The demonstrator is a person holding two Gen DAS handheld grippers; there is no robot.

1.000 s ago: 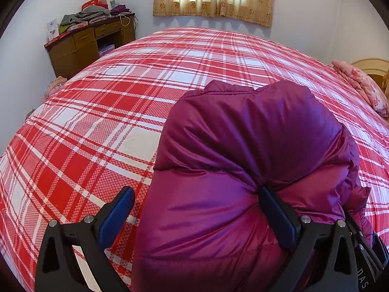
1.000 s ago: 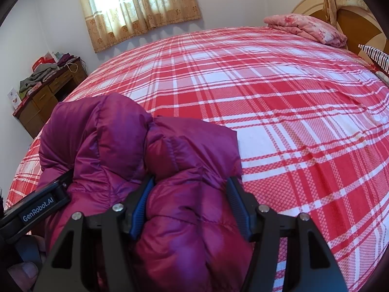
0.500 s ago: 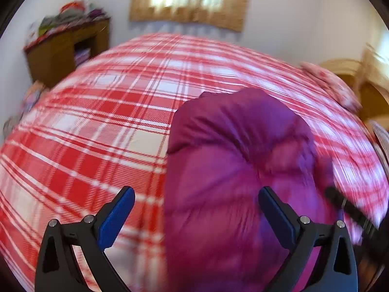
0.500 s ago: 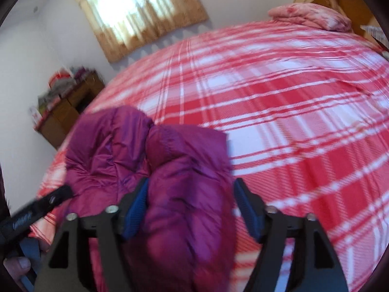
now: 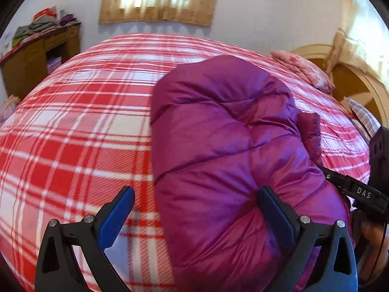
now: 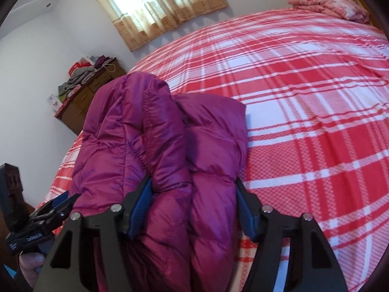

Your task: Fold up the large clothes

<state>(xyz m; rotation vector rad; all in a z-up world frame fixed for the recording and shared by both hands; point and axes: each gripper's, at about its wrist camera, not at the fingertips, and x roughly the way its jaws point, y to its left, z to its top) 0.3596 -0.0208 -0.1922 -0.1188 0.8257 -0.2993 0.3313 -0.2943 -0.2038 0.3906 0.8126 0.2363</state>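
The bed (image 5: 80,126) is covered with a red and white checked cover that reaches all its edges. A purple padded jacket (image 5: 218,146) lies folded into a thick bundle on the cover, near the front edge of the bed. A folded pink quilt (image 6: 330,4) lies at the head end of the bed, well apart from the jacket. Between them only the checked cover shows, flat with a few soft wrinkles.
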